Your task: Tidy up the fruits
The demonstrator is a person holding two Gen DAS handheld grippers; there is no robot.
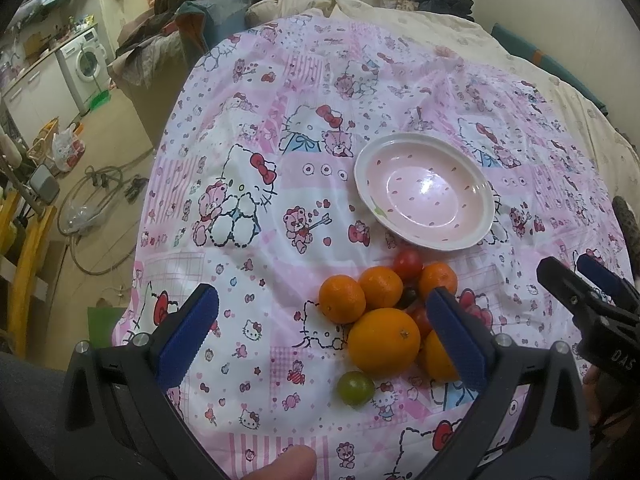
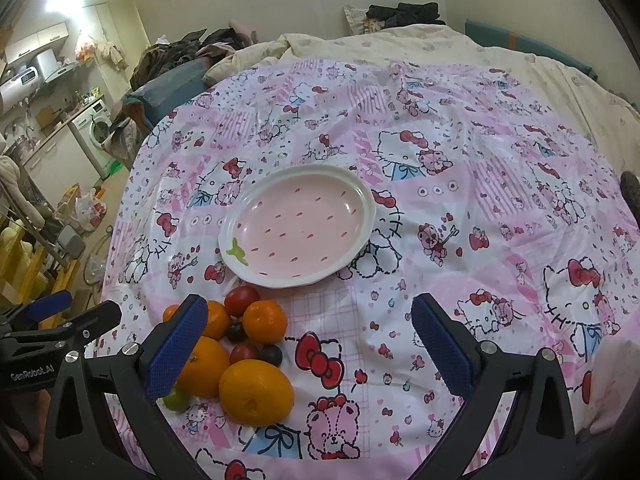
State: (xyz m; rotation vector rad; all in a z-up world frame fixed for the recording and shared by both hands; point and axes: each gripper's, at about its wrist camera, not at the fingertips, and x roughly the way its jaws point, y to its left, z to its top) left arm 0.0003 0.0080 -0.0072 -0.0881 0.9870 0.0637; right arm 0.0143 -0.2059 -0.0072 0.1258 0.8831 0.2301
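Note:
An empty pink plate (image 1: pixel 424 192) with a white rim lies on the pink cartoon-print cloth; it also shows in the right wrist view (image 2: pixel 298 226). In front of it sits a pile of fruit: oranges (image 1: pixel 384 340) (image 2: pixel 256 392), small mandarins (image 1: pixel 342 298) (image 2: pixel 265 320), red cherry tomatoes (image 1: pixel 408 264) (image 2: pixel 241 300), dark grapes (image 2: pixel 272 354) and a green fruit (image 1: pixel 355 388) (image 2: pixel 176 400). My left gripper (image 1: pixel 320 320) is open above the cloth, its right finger over the pile. My right gripper (image 2: pixel 310 332) is open and empty, its left finger over the pile.
The cloth (image 1: pixel 280 160) covers a bed with a cream duvet (image 2: pixel 440 52) behind. Clothes are piled at the back left (image 1: pixel 192 4). To the left the floor drops away, with a washing machine (image 1: pixel 86 64), bags and a yellow rack (image 1: pixel 24 256).

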